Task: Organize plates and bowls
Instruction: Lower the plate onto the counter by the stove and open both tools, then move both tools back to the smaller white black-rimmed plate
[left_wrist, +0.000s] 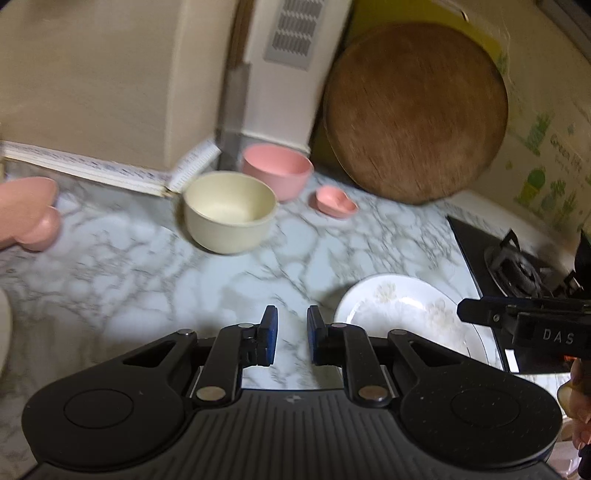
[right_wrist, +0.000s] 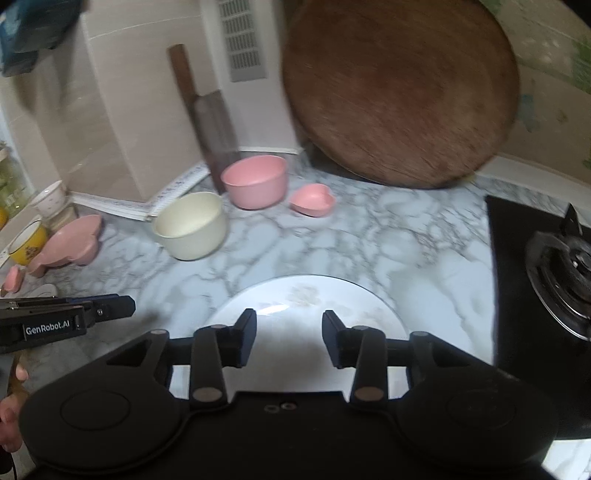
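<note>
Both tongs hanging spread and empty: right tongs (right_wrist: 289, 341) sitting over the near white plate (right_wrist: 306, 295) for a rim grab, left tongs (left_wrist: 291, 338) lining up toward the far cream bowl (left_wrist: 229, 212) on the desk (left_wrist: 314, 243).

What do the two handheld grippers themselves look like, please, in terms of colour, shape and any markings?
Both are matte black with round side discs and silver pivot pins. The left gripper has blue finger pads and reads "GenRobot.AI" on its side. The right gripper reads "DAS" on its side.
</note>
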